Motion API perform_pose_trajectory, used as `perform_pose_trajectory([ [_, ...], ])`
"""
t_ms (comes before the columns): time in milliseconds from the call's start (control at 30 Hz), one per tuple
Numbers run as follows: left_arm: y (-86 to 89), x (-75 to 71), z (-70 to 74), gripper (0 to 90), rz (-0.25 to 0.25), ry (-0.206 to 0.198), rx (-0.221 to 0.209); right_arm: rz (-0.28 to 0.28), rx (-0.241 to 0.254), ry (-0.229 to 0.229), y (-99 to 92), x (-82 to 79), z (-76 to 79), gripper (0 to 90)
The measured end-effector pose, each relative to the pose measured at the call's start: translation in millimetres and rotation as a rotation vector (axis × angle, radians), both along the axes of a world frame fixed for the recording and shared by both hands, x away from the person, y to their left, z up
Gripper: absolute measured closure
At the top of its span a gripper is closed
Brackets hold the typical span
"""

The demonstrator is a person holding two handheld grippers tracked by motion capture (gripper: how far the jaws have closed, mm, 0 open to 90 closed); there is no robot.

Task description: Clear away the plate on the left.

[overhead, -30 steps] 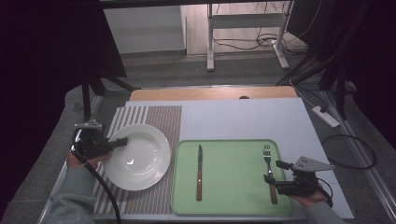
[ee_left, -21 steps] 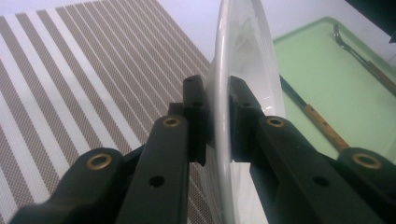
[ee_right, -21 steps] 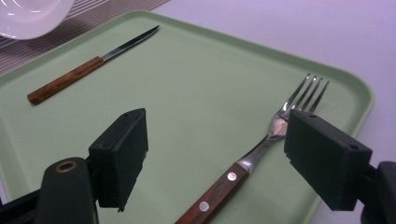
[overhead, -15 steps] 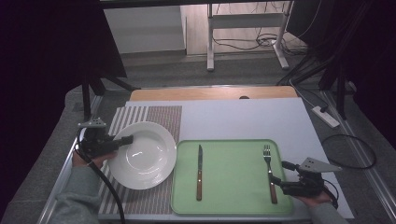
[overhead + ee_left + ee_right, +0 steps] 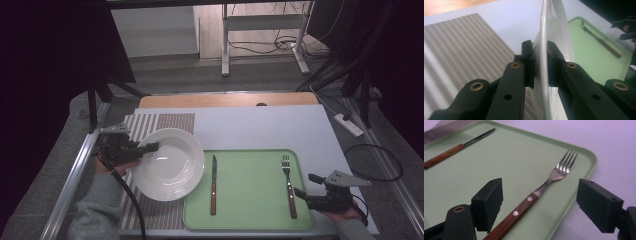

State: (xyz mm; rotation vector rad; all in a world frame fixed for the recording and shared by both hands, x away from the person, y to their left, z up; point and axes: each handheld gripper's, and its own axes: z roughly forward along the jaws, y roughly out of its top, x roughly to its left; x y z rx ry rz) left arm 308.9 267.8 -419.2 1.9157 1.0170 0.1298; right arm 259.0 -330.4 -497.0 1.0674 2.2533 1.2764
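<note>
A white deep plate [image 5: 170, 162] is held by its left rim in my left gripper [image 5: 150, 147], which is shut on it. The plate hangs tilted over the striped placemat [image 5: 165, 122], and its right edge reaches over the left edge of the green tray [image 5: 250, 220]. In the left gripper view the rim [image 5: 544, 37] runs edge-on between the two pads of my left gripper [image 5: 540, 53]. A wooden-handled knife [image 5: 213, 185] and fork [image 5: 288, 185] lie on the tray. My right gripper [image 5: 305, 185] stands open by the fork's handle. The fork [image 5: 541, 188] lies between its jaws [image 5: 541, 200], untouched.
The table's pale surface [image 5: 260, 125] stretches behind the tray, with a wooden strip [image 5: 225, 100] along its far edge. A white power strip [image 5: 348, 125] lies off the table's right side. Metal rails run along both sides.
My left gripper has carried the plate to the right and slightly up, from the placemat toward the tray's left edge. The right gripper has hardly moved.
</note>
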Motion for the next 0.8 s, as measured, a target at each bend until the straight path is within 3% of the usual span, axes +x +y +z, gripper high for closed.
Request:
perform_pose_trajectory([
  [800,-49.1,16.6,-1.9,78.9,-0.095,0.002,-0.016,-0.009,-0.009,0.002,-1.0,1.3,-2.2,22.3],
])
